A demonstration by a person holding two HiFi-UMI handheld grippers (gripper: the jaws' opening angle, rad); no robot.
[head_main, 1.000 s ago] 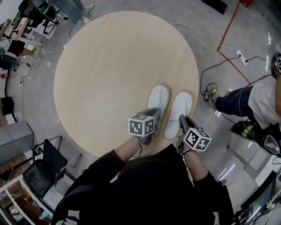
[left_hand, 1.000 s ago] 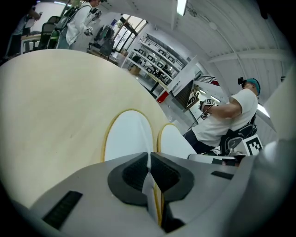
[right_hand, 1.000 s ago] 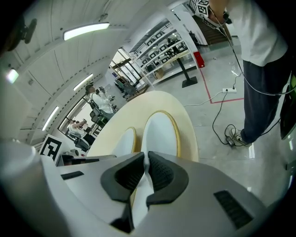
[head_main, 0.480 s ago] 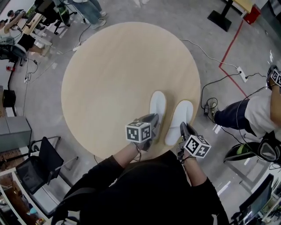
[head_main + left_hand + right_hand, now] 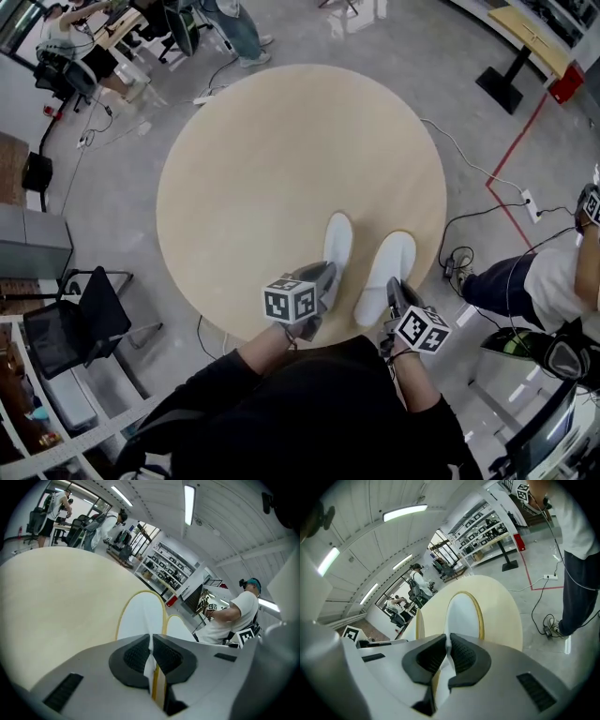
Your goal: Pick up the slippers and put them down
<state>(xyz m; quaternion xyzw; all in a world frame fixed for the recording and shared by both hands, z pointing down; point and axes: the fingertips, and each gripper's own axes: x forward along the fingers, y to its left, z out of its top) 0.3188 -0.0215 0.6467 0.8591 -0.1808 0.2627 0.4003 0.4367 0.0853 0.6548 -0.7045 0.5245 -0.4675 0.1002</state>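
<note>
Beige table (image 5: 262, 159) under slippers (image 5: 336, 246), chair (image 5: 75, 323) nearby

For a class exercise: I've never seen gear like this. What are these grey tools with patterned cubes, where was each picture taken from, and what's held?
A person works two hand-held two-jaw grippers; the cubes belong to them. One picture is from a head camera looking down on a round table. The other two are from cameras riding on each gripper, looking along its jaws. The left gripper is shut on the heel of the left white slipper, the right gripper on the right white slipper.
</note>
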